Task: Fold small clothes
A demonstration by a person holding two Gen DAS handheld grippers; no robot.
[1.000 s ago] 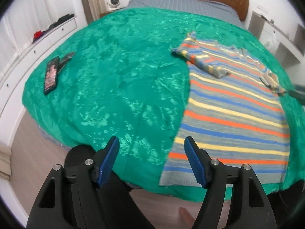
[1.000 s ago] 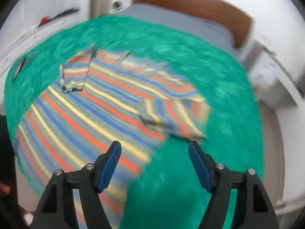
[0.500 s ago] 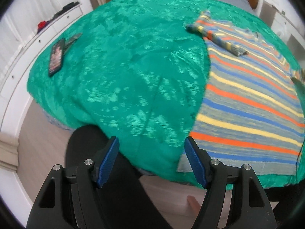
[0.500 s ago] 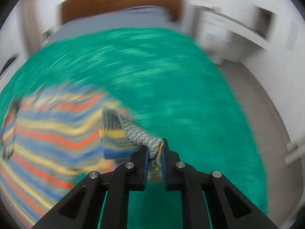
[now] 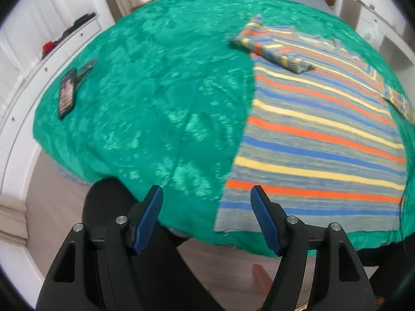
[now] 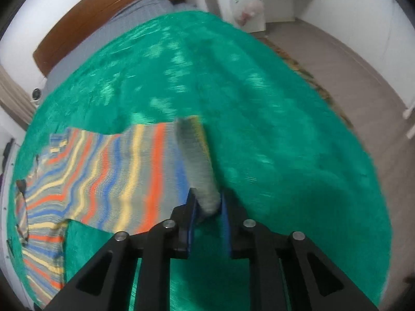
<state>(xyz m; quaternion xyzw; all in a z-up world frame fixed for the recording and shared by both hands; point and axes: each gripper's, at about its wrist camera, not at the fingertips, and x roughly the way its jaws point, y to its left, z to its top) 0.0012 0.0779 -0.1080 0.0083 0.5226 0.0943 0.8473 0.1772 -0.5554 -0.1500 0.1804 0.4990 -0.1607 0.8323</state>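
On green bedspread: striped sweater, spread flat toward the right side, one sleeve folded across its upper body. Left gripper: raised over the near bed edge, jaws wide apart, holding nothing. Right gripper: low over the bedspread, pinched on the sweater's cuff, sleeve stretched out. Phone: far left.

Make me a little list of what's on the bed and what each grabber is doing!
surface: green bedspread
clothing: striped sweater lying on the bedspread, its left sleeve folded over the body
left gripper: open, empty, above the near bed edge beside the sweater's hem
right gripper: shut on the right sleeve cuff
other items: phone on the bedspread's far left side
blur: right wrist view is smeared
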